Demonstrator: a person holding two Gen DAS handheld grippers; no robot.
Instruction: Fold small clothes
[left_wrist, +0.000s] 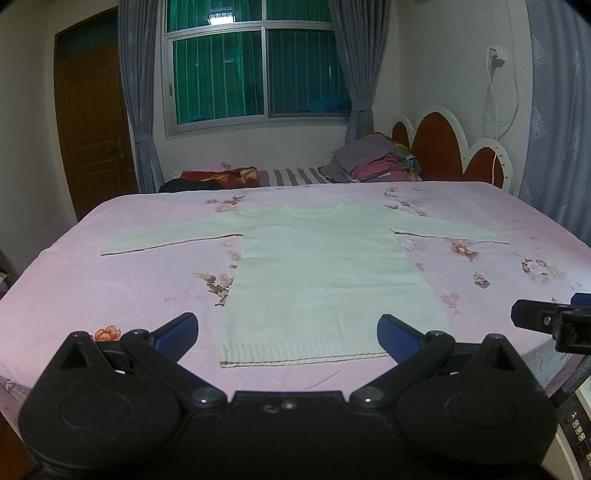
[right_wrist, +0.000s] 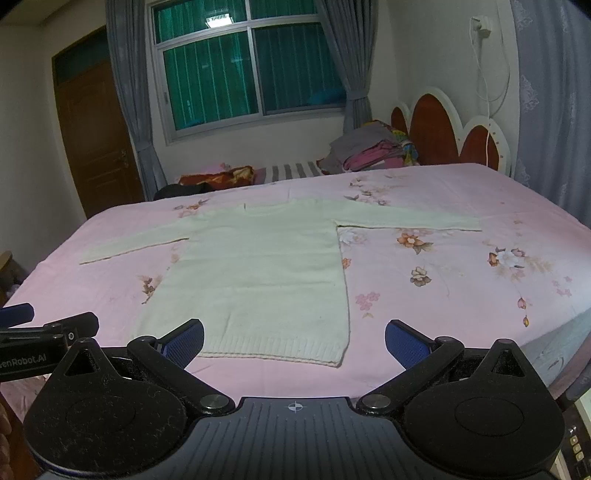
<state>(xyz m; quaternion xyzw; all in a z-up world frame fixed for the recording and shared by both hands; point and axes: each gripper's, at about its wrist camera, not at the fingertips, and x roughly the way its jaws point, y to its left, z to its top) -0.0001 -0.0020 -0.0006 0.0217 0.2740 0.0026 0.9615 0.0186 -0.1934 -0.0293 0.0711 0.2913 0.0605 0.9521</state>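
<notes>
A pale cream knit sweater (left_wrist: 321, 273) (right_wrist: 258, 266) lies flat on the pink floral bedsheet (left_wrist: 110, 288) (right_wrist: 443, 295), both sleeves spread out sideways and the ribbed hem nearest me. My left gripper (left_wrist: 288, 332) hovers above the hem's middle, open wide, with nothing between its blue pads. My right gripper (right_wrist: 294, 339) hangs over the hem's right corner, also open and empty. Each gripper shows at the edge of the other's view: the right one (left_wrist: 554, 321) at the right edge, the left one (right_wrist: 40, 332) at the left edge.
A stack of folded clothes (left_wrist: 373, 158) (right_wrist: 369, 151) sits at the far side by the red and white headboard (left_wrist: 450, 147). Dark and red bedding (left_wrist: 218, 177) lies beyond the bed under the window. A brown door (left_wrist: 92, 122) stands at the left.
</notes>
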